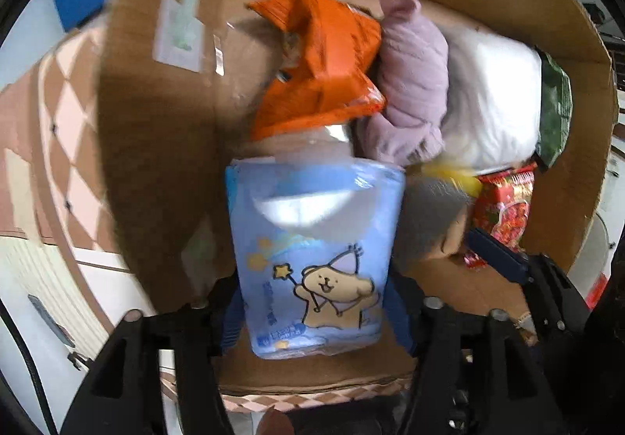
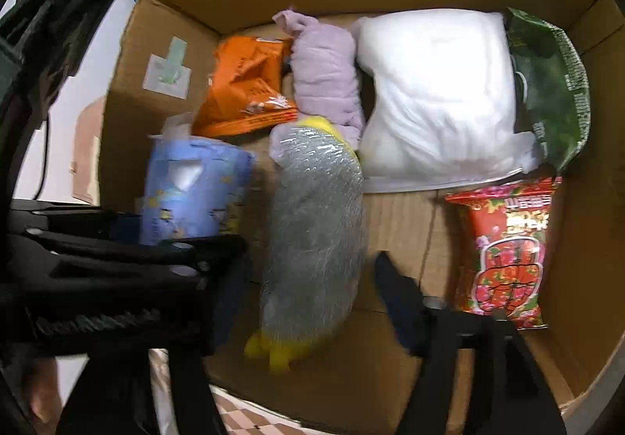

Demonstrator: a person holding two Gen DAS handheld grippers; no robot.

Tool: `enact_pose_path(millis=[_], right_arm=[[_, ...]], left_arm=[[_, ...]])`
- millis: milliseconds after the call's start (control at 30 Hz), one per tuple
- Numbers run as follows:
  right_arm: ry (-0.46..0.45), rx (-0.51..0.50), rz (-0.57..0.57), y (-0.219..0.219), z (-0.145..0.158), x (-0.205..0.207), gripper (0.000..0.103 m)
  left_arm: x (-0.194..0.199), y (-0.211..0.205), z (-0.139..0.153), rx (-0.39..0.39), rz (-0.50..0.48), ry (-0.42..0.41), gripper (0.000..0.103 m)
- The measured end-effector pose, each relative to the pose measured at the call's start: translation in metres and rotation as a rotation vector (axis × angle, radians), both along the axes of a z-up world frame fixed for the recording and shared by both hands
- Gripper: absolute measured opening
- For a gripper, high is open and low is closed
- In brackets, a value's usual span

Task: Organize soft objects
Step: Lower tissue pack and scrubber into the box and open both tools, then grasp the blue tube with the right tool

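The left gripper [image 1: 316,302] grips a blue tissue pack [image 1: 312,255] printed with a cartoon bear; both fingers press against its sides. The pack stands upright inside the cardboard box [image 1: 164,130], close to the box's left wall. The right wrist view shows the same tissue pack [image 2: 191,193] at the left of the box floor, with the left gripper's black body beside it.

The right gripper [image 2: 312,302] is spread wide and holds nothing. It hangs over the near part of the box [image 2: 410,232], with a bubble-wrapped yellow toy [image 2: 316,224] lying lengthwise between its fingers' line of sight.

Other contents lie on the box floor. An orange bag [image 2: 246,83] rests behind the tissue pack. A rolled lilac cloth [image 2: 328,72] lies just beside the orange bag. A white pillow [image 2: 441,99] in clear plastic lies to the right of the cloth, touching it. A green bag [image 2: 554,83] leans against the right wall, next to the pillow. A red snack bag [image 2: 508,255] lies flat in front of the pillow, near the right wall.
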State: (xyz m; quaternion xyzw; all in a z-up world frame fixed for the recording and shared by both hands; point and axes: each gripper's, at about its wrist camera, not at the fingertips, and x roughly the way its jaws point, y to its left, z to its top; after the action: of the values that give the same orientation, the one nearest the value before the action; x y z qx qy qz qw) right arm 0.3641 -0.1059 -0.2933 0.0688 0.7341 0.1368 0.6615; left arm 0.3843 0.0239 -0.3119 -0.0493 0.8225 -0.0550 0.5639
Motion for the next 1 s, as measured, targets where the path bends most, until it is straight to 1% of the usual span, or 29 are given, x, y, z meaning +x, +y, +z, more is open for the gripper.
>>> enact_pose_path(millis=[33, 67, 100, 133, 200, 267, 367, 400, 433, 500, 567, 600, 633, 667, 733, 767, 833, 867, 933, 1000], right_arm=[[0.006, 0.005, -0.002, -0.001, 0.0, -0.001, 0.088], [0.013, 0.015, -0.005, -0.004, 0.0, -0.002, 0.098], [0.016, 0.027, -0.007, -0.006, 0.003, -0.004, 0.101], [0.011, 0.028, -0.006, -0.008, 0.006, -0.007, 0.103], [-0.017, -0.005, 0.002, -0.012, 0.016, -0.012, 0.103], [-0.049, -0.032, 0.001, -0.019, 0.03, -0.02, 0.103], [-0.103, -0.067, -0.023, -0.036, 0.052, -0.032, 0.103], [-0.128, -0.07, -0.033, -0.043, 0.061, -0.037, 0.103], [-0.151, -0.073, -0.045, -0.051, 0.069, -0.044, 0.103], [-0.186, -0.077, -0.083, -0.067, 0.082, -0.06, 0.103], [-0.219, -0.081, -0.128, -0.082, 0.097, -0.08, 0.103], [-0.231, -0.092, -0.153, -0.092, 0.102, -0.091, 0.103], [-0.242, -0.11, -0.177, -0.107, 0.109, -0.104, 0.103], [-0.255, -0.135, -0.199, -0.116, 0.11, -0.115, 0.103], [-0.263, -0.212, -0.257, -0.139, 0.107, -0.142, 0.103], [-0.252, -0.24, -0.29, -0.149, 0.101, -0.154, 0.103], [-0.183, -0.27, -0.365, -0.172, 0.079, -0.18, 0.103], [-0.127, -0.264, -0.401, -0.183, 0.062, -0.194, 0.103], [-0.04, -0.242, -0.431, -0.199, 0.036, -0.217, 0.103], [0.019, -0.251, -0.435, -0.206, 0.013, -0.235, 0.103]], left_arm=[[0.0, 0.0, 0.004, -0.007, 0.0, -0.018, 0.071], [-0.001, -0.001, 0.009, -0.022, -0.002, -0.031, 0.081], [-0.002, -0.002, 0.014, -0.032, -0.006, -0.046, 0.088], [-0.005, -0.005, 0.021, -0.035, -0.017, -0.072, 0.088], [-0.01, -0.01, 0.033, -0.03, -0.039, -0.106, 0.088], [-0.02, -0.015, 0.049, -0.022, -0.043, -0.166, 0.088], [-0.039, -0.019, 0.072, -0.008, -0.021, -0.246, 0.094], [-0.048, -0.019, 0.078, -0.003, -0.01, -0.27, 0.1], [-0.055, -0.02, 0.084, -0.005, 0.002, -0.298, 0.101], [-0.062, -0.019, 0.094, -0.011, 0.024, -0.333, 0.102], [-0.084, -0.025, 0.1, -0.015, 0.045, -0.362, 0.102], [-0.097, -0.029, 0.102, -0.006, 0.049, -0.378, 0.102], [-0.099, -0.031, 0.106, 0.004, 0.052, -0.387, 0.102], [-0.112, -0.034, 0.107, 0.015, 0.058, -0.398, 0.102], [-0.137, -0.04, 0.104, 0.036, 0.066, -0.406, 0.102], [-0.148, -0.043, 0.102, 0.045, 0.066, -0.403, 0.102], [-0.172, -0.052, 0.09, 0.067, 0.059, -0.386, 0.102], [-0.183, -0.057, 0.082, 0.079, 0.048, -0.371, 0.102], [-0.202, -0.065, 0.063, 0.095, 0.031, -0.327, 0.102], [-0.214, -0.07, 0.049, 0.106, 0.031, -0.3, 0.102]])
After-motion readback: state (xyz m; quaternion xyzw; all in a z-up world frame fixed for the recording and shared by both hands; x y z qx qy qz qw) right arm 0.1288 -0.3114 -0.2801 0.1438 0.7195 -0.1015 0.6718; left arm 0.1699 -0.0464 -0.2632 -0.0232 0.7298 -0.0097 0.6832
